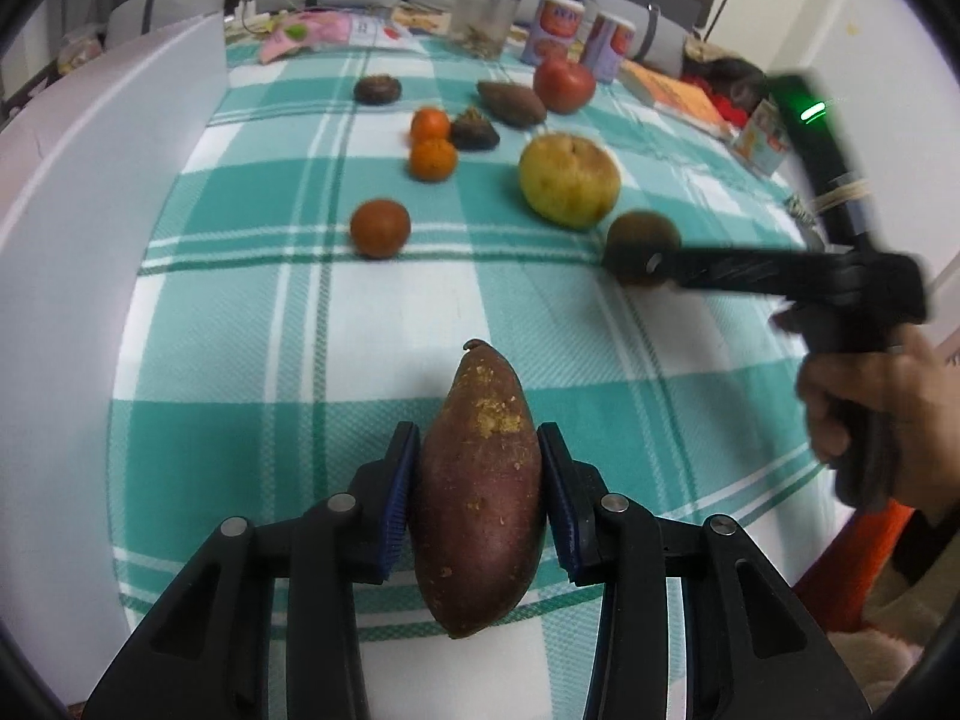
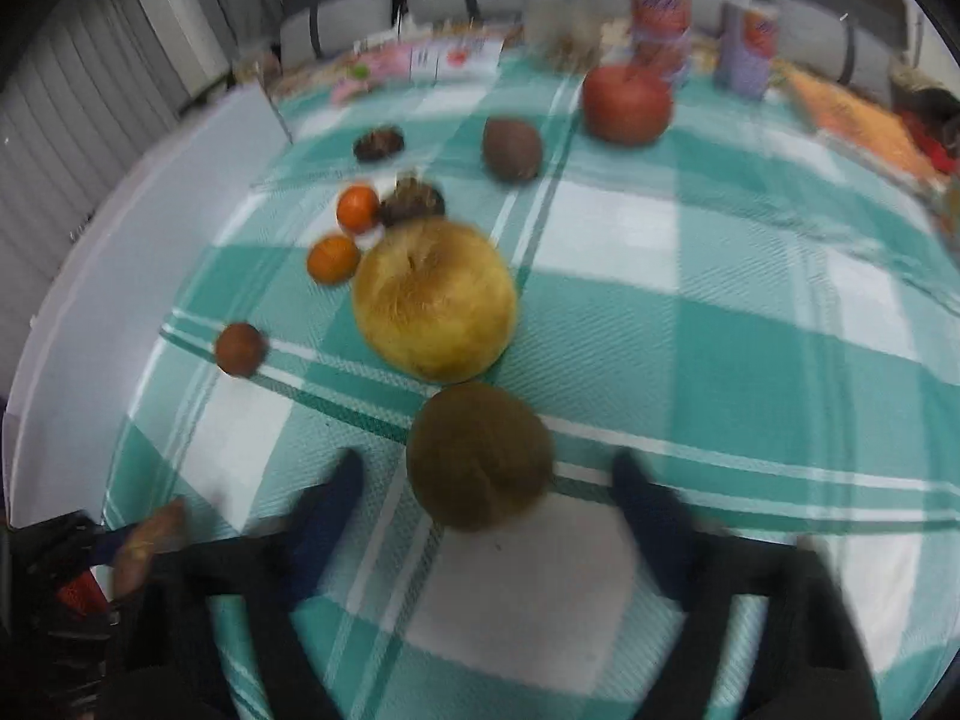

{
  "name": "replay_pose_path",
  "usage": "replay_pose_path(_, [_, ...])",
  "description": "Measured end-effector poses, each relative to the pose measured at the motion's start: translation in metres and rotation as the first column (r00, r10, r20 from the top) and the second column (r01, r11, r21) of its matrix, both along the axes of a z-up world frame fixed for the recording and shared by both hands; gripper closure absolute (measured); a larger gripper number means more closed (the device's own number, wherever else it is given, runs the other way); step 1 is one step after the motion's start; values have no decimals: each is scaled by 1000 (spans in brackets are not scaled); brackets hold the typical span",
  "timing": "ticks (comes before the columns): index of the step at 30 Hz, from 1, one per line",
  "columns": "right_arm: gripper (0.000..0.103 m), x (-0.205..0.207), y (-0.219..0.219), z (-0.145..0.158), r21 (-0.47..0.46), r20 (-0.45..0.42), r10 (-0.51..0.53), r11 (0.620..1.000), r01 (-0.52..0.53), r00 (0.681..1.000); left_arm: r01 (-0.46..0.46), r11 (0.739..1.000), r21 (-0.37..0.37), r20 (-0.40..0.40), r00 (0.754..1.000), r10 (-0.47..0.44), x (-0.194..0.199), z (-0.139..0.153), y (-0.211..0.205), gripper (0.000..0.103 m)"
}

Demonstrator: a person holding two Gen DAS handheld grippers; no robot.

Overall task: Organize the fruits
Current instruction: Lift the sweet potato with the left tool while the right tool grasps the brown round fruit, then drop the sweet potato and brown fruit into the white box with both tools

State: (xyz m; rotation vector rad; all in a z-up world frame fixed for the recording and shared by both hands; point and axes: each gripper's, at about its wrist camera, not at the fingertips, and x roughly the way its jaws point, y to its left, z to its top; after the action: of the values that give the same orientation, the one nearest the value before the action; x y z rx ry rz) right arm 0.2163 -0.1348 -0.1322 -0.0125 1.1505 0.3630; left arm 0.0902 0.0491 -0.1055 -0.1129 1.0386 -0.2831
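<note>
Lettering on the two lilac-and-orange cartons (image 1: 555,27) at the table's far edge is too blurred for me to read. My left gripper (image 1: 478,456) is clenched on a reddish-brown sweet potato (image 1: 478,492), raised over the teal-and-white checked cloth (image 1: 300,330). My right gripper (image 2: 486,468) stands released, blue pads apart on either side of a fuzzy brown kiwi (image 2: 480,456) lying on the cloth, just beside a big yellow pear-like fruit (image 2: 435,300). Small oranges (image 1: 431,144) lie further back.
</note>
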Motion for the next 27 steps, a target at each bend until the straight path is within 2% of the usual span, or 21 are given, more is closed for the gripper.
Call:
replay_pose_path(3, [56, -2, -5, 3, 18, -14, -24, 1000, 24, 1000, -10, 999, -31, 23, 1000, 11, -5, 15, 7, 63])
replay_pose_path(9, [56, -30, -34, 42, 186, -20, -62, 980, 65, 998, -20, 992, -128, 73, 997, 29, -17, 58, 26, 63])
replay_pose_path(13, [56, -38, -30, 76, 295, -20, -46, 954, 50, 999, -52, 980, -191, 108, 991, 74, -25, 91, 58, 63])
replay_pose_path(17, [56, -44, 21, 111, 372, 3, 44, 927, -42, 999, -120, 968, -220, 122, 981, 149, -30, 115, 109, 63])
replay_pose_path(20, [56, -52, 76, 128, 406, 18, 140, 904, -135, 990, -207, 962, -176, 135, 963, 232, -31, 121, 153, 63])
replay_pose_path(23, [56, -63, 143, 134, 419, 28, 253, 875, -241, 967, -307, 944, -118, 116, 940, 320, -28, 112, 200, 63])
replay_pose_path(27, [56, -79, 229, 126, 400, 19, 375, 847, -351, 927, -416, 909, -29, 76, 906, 417, -25, 87, 247, 63])
